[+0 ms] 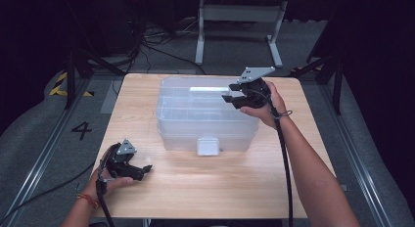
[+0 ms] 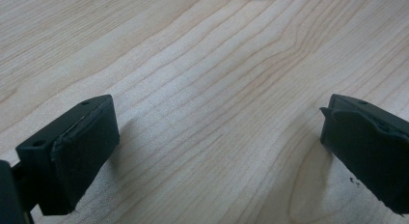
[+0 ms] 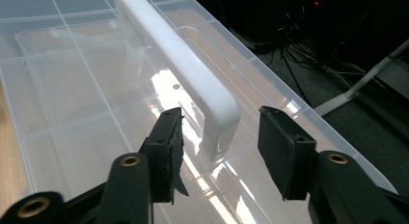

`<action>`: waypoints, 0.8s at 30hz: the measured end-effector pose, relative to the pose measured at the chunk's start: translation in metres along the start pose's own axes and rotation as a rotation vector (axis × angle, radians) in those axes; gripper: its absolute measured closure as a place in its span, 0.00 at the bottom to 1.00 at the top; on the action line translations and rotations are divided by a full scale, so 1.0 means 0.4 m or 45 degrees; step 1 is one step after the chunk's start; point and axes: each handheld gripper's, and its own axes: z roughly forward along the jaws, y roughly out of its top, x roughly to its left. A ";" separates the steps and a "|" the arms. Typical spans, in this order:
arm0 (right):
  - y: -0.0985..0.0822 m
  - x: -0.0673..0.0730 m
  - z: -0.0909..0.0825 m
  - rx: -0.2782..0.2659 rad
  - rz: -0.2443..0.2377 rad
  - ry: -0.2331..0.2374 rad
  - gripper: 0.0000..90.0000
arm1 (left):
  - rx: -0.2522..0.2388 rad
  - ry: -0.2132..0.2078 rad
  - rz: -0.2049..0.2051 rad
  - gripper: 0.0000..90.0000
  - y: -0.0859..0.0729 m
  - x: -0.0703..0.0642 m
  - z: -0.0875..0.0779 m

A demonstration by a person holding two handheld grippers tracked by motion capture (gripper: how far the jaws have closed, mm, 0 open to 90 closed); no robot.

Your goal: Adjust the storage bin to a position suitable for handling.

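A clear plastic storage box (image 1: 195, 124) with a lid stands in the middle of the wooden table (image 1: 205, 188). A white handle (image 1: 208, 89) lies along the lid's far side, and a white latch (image 1: 208, 146) sits on the box's near wall. My right gripper (image 1: 231, 94) hovers over the lid's right end, open. In the right gripper view its jaws straddle the end of the white handle (image 3: 193, 69) without touching it. My left gripper (image 1: 146, 169) rests low over the bare table at the near left, open, with nothing between its fingers (image 2: 72, 151).
The table's near half in front of the box is bare wood (image 2: 217, 113). Beyond the far edge lie a white metal stand (image 1: 240, 26) and cables (image 1: 147, 41) on the grey floor. Dark frame legs (image 1: 73, 75) stand at both sides.
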 end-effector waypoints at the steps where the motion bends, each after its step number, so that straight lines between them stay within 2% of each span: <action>1: 0.002 0.000 0.004 0.001 -0.001 0.001 0.61 | 0.001 -0.002 0.003 0.01 0.000 0.000 0.000; 10: 0.009 0.004 0.017 0.020 -0.013 -0.016 0.75 | 0.002 -0.001 0.001 0.01 0.000 0.000 -0.001; 20: 0.014 0.011 0.032 0.040 -0.031 -0.035 0.81 | 0.002 0.002 0.011 0.01 0.000 0.000 -0.003; 21: 0.015 0.011 0.032 0.041 -0.034 -0.035 0.81 | -0.004 0.001 0.000 0.02 -0.001 -0.001 -0.002; 24: 0.016 0.011 0.032 0.047 -0.040 -0.044 0.82 | -0.018 0.010 -0.001 0.08 -0.001 0.003 -0.007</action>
